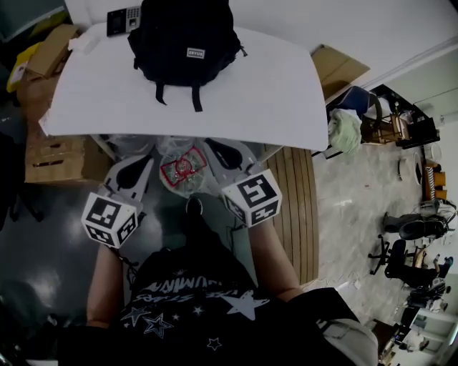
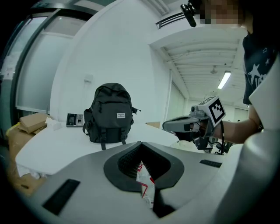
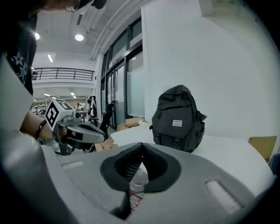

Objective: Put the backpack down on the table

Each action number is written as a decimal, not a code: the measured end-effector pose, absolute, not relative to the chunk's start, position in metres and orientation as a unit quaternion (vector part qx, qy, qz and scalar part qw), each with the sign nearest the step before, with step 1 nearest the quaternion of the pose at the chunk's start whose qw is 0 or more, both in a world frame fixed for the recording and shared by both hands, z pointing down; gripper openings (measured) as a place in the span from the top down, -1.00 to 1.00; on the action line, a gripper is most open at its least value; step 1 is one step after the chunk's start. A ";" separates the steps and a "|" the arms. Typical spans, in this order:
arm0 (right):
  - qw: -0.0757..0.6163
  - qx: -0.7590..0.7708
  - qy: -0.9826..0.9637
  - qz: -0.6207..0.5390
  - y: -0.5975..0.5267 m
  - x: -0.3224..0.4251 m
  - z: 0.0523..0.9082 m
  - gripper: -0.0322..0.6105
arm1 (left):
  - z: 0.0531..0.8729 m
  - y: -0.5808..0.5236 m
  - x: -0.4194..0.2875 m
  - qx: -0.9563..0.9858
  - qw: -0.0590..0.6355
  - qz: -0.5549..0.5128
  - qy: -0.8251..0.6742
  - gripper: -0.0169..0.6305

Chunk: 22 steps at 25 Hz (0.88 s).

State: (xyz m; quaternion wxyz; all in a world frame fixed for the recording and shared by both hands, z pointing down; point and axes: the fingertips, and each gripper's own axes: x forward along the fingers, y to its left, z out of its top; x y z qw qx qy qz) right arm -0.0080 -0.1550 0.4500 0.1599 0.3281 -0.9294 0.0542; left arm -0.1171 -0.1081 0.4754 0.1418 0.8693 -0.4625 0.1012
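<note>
Item under inspection: the black backpack [image 1: 184, 44] is standing upright on the white table [image 1: 272, 100], toward its far edge, with its two front straps trailing onto the tabletop. Nothing is touching it. A keypad terminal [image 1: 123, 19] is lying just beside it at the table's far corner.

The left gripper [image 1: 142, 159] and the right gripper [image 1: 218, 151] are both hanging short of the table's near edge, well apart from the backpack. Each is keeping its jaws fully together and gripping nothing (the litter showing past the jaw tips in each gripper view is lying below them, not between them).

Judgement: the set-down is looking complete. Doing this step well means keeping both grippers clear of the trailing straps and the table edge, since an upright pack is liable to tip if jogged.

Containers: a bin lined with a clear plastic bag [image 1: 192, 187] is sitting under the grippers and holding a crumpled red-and-white wrapper [image 1: 180, 167]. The backpack is appearing closed; its contents cannot be told.
</note>
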 end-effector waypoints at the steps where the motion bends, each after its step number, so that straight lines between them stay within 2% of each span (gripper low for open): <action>1: 0.160 0.326 -0.930 0.050 -0.144 -0.014 0.447 0.90 | 0.472 -0.098 -0.122 0.870 0.139 0.099 -0.462 0.93; 22: 0.158 0.371 -0.915 0.009 0.027 -0.027 0.410 0.90 | 0.440 0.065 -0.149 0.885 0.104 0.077 -0.447 0.92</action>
